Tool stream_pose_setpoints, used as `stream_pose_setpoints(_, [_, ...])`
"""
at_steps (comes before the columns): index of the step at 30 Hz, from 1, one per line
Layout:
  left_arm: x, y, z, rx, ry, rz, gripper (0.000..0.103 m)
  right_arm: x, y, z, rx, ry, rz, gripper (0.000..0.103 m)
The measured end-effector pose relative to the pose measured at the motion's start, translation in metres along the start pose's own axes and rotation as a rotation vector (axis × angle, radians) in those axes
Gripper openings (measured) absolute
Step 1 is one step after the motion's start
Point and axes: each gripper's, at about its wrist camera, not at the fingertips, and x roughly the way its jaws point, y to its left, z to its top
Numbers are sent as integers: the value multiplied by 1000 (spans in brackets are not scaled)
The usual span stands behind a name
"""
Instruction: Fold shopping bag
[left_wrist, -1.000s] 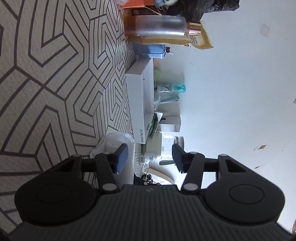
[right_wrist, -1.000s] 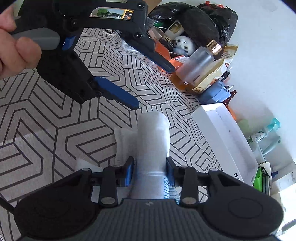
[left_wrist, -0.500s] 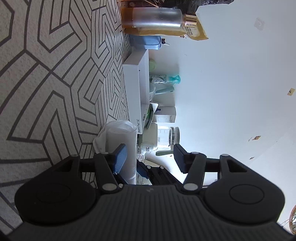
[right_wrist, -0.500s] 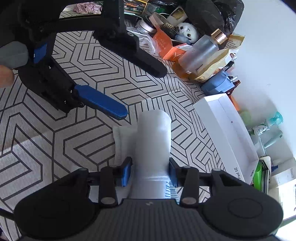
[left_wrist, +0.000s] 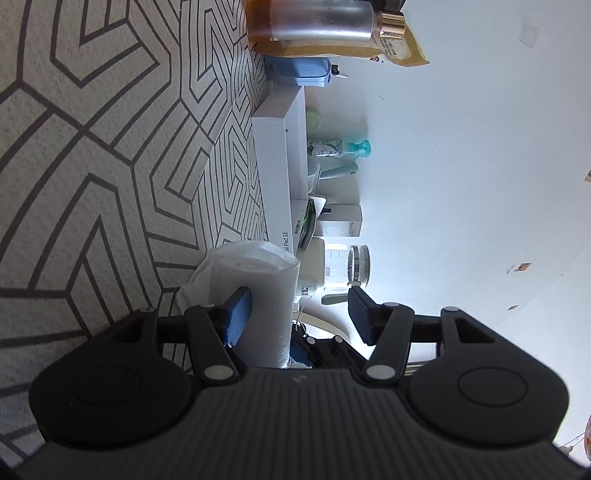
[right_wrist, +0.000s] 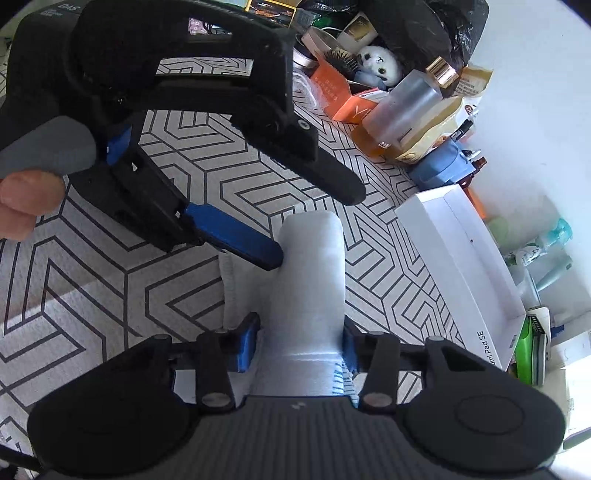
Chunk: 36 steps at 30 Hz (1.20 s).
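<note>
Two grippers: one per hand, both in view.
Bag count: one white shopping bag (right_wrist: 310, 280), folded into a narrow strip, its far end standing up off the patterned surface (right_wrist: 110, 280).
Right gripper (right_wrist: 300, 345): fingers closed on the near end of the bag, one blue pad (right_wrist: 246, 345) pressed against each side of the strip.
Left gripper (right_wrist: 314, 221): fingers spread wide, holding nothing; in the right wrist view the blue pad (right_wrist: 236, 236) of one finger touches the left side of the bag's raised end, the other finger sits above it, apart from the bag.
Left wrist view: bag (left_wrist: 266, 295) lies against the left-hand pad (left_wrist: 238, 314) of the left gripper (left_wrist: 299, 314); the right-hand pad is well apart from it.
Hand: part of one hand (right_wrist: 22, 199) grips the left gripper's grey handle.
Surroundings: one long white box (right_wrist: 465, 280) just right of the bag; beyond it one frosted bottle with a gold cap (right_wrist: 406, 107), one blue container (right_wrist: 443, 166), one orange box (right_wrist: 343, 99), one hairbrush (right_wrist: 340, 61), one small white toy (right_wrist: 380, 61), black plastic bags (right_wrist: 417, 26).
Far right: one teal-capped bottle (left_wrist: 343, 147), one glass jar (left_wrist: 347, 266), one small white carton (left_wrist: 340, 225), all against the white wall (left_wrist: 461, 166).
Obstruction: left gripper's body covers most of the upper left of the right wrist view.
</note>
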Motion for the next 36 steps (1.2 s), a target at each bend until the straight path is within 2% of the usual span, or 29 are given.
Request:
stream_pose_setpoints(2, [-8,-4,-1,10,-8,-10,56,-2,9,-2,-36,-24,-28,42])
stream_pose_setpoints(5, [-22,-15,-1,56,-54,12,56,-6,22,-5,-90,-59,-70,36])
stream_pose_setpoints(9, [-43,-23,0,95,-125,36,56,-14,22,-10,-81,-152,-113,33])
stream_pose_setpoints(13, [-60,-25,0,90,-177,40,56,-44,4,-21,83,-287,-131,33])
stream_pose_setpoints(16, [-71,-32,-2,122,-209,78,56,-68,-12,-37,244,-380,-113,33])
stream_pose_setpoints(20, [-88,-62,-3,267,-270,238,56,-100,-43,-62,497,-560,-48,33])
stream_pose_setpoints(23, [-92,-90,6,392,-308,368,58,-113,-74,-80,685,-690,68,33])
stream_pose_setpoints(24, [-94,-103,12,450,-336,422,60,-112,-85,-86,746,-730,135,33])
stream_pose_setpoints(26, [-94,-117,25,508,-366,494,60,-100,-110,-100,898,-806,330,34])
stream_pose_setpoints(29, [-96,-127,67,473,-335,564,61,-75,-132,-107,1035,-839,507,34])
stream_pose_setpoints(31, [-105,-127,79,438,-328,552,61,-58,-139,-110,1099,-835,604,34])
stream_pose_setpoints(33, [-120,-135,77,472,-371,595,61,-41,-140,-112,1145,-820,685,34])
stream_pose_setpoints(36, [-133,-145,68,534,-424,686,61,-17,-135,-109,1172,-787,754,34])
